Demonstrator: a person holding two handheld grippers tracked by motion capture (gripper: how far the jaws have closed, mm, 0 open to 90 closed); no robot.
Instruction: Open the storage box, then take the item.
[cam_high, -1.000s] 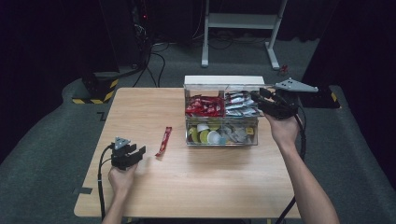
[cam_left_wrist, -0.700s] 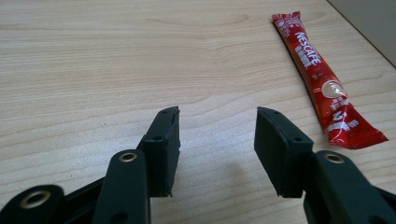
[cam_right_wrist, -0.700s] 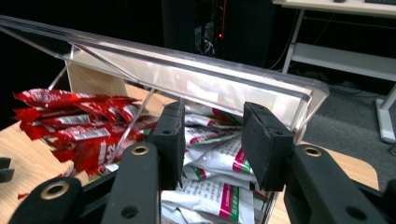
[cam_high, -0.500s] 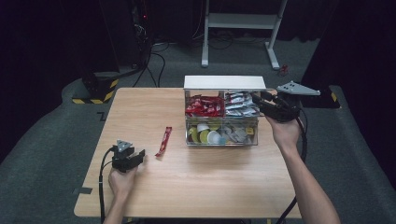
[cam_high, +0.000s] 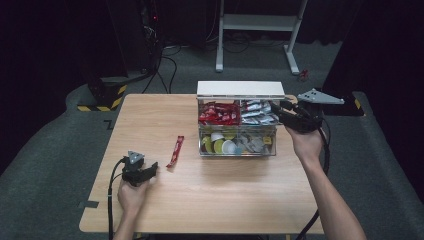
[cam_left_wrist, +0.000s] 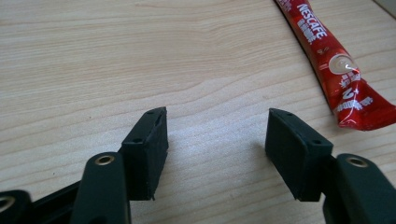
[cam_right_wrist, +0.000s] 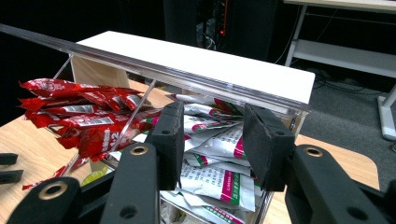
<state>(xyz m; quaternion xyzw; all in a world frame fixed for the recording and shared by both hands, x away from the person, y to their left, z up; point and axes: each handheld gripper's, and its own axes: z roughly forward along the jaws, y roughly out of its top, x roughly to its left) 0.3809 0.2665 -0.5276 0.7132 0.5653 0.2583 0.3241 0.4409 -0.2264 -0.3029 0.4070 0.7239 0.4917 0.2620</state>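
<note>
My left tool (cam_high: 150, 170) sits low on the counter (cam_high: 230, 200) in the lower left of the high view, its jaws spread wide with bare wood between them. In the left gripper view the same tool (cam_left_wrist: 217, 135) stands open, and the red sachet (cam_left_wrist: 334, 60) lies in the upper right of the frame, just beyond the right-hand jaw and not touching it. From above, that red sachet (cam_high: 175, 150) lies flat on the counter, just up and right of my left tool and left of the clear box (cam_high: 237, 150).

My right tool (cam_high: 278, 107) is up at the right end of the clear box, near the centre right of the high view, pointing in over the silver packets (cam_high: 257, 112). In the right gripper view my right tool (cam_right_wrist: 212, 135) has its jaws parted with a gap between them, gripping nothing; behind the gap lie the silver packets (cam_right_wrist: 215, 184) with green and pink print. To the left of them, past a clear divider, are the red packets (cam_right_wrist: 79, 119). The white lid (cam_right_wrist: 196, 63) stands open above.
</note>
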